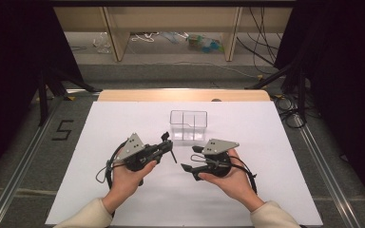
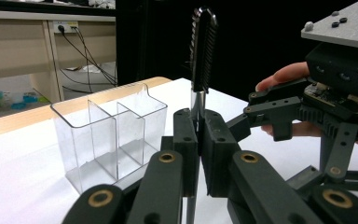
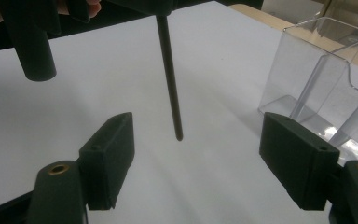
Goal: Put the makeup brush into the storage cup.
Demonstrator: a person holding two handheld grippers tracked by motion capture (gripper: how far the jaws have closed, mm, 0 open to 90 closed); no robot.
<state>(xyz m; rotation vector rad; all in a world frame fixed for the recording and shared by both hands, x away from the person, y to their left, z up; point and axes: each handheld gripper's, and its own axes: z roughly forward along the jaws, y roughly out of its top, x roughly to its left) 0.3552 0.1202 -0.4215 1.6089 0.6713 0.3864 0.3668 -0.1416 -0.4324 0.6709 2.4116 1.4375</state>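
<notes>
My left gripper [image 1: 167,142] [image 2: 198,135] is shut on a thin black tool [image 1: 173,153]. Its ribbed head [image 2: 203,46] stands straight up above the jaws, and its dark rod [image 3: 170,79] hangs down below them, the tip just off the white sheet. My right gripper [image 1: 190,158] [image 3: 198,154] is open, jaws wide apart, pointing at the rod's lower end from close by without touching it; it also shows in the left gripper view [image 2: 279,116]. A clear plastic box [image 1: 188,124] [image 2: 107,135] [image 3: 326,79] with inner dividers stands empty just beyond both grippers.
A white sheet [image 1: 123,118] covers the table, with a wooden edge [image 1: 183,95] at the far side. Beyond are wooden shelves [image 1: 171,28], loose cables and black curtains. Metal rails [image 1: 24,161] run along both sides of the table.
</notes>
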